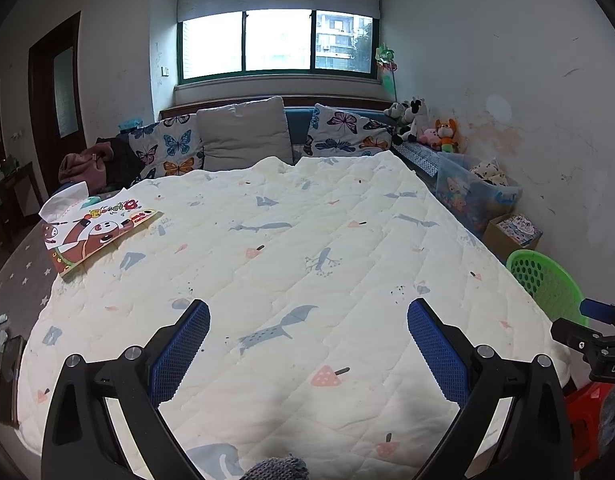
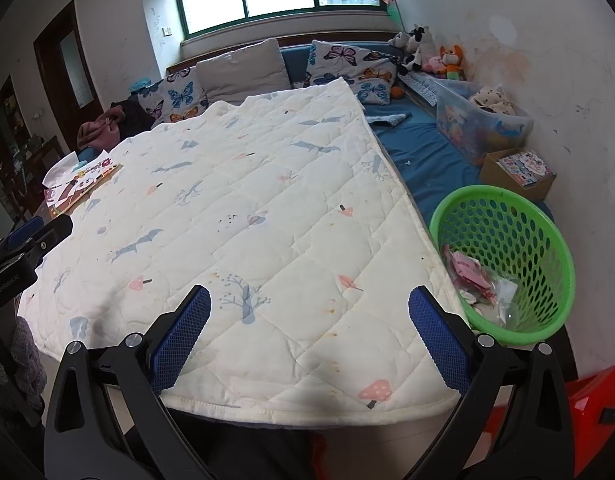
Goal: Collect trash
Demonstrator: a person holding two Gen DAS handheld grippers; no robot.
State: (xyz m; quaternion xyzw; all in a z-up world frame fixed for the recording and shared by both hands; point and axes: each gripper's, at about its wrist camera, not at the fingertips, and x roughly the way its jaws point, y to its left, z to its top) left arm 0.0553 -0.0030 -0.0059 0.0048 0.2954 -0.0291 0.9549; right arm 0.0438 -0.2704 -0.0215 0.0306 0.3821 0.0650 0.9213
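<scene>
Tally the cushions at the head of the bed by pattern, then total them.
Butterfly cushions: 2, one on the left and one on the right.
Plain grey cushions: 1.
Total: 3

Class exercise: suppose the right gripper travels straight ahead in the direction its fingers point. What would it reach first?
Most likely the white quilt. The right gripper stands open just above its near edge, angled forward and slightly down over it. The green basket sits off to the right, outside that line. Depth is uncertain.

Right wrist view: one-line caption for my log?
Open right gripper over the quilt; green basket beside it holds wrappers.
</scene>
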